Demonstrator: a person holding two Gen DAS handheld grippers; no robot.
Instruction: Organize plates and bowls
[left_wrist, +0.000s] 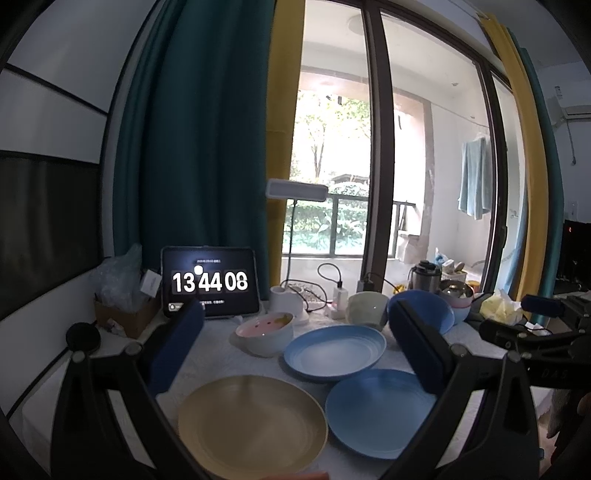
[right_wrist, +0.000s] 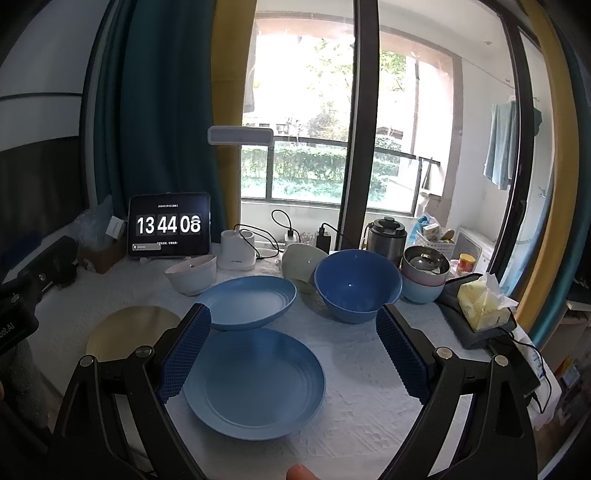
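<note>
A white-clothed table (right_wrist: 369, 387) holds the dishes. In the right wrist view a blue plate (right_wrist: 255, 384) lies nearest, between the fingers of my open right gripper (right_wrist: 293, 312). Behind it are a light blue deep plate (right_wrist: 247, 302), a dark blue bowl (right_wrist: 356, 284), a white bowl (right_wrist: 192, 275), a pale green bowl (right_wrist: 301, 264) and a yellow plate (right_wrist: 129, 332). My left gripper (left_wrist: 295, 314) is open above the yellow plate (left_wrist: 251, 424) and the blue plate (left_wrist: 380, 413), holding nothing. Its right finger partly hides the dark blue bowl (left_wrist: 424, 310).
Steel, pink and light blue bowls are stacked (right_wrist: 424, 277) at the back right. A tablet clock (right_wrist: 169, 225), lamp base (right_wrist: 238, 253), chargers with cables and a steel flask (right_wrist: 386, 236) line the window side. A tissue pack (right_wrist: 482, 306) lies on the right.
</note>
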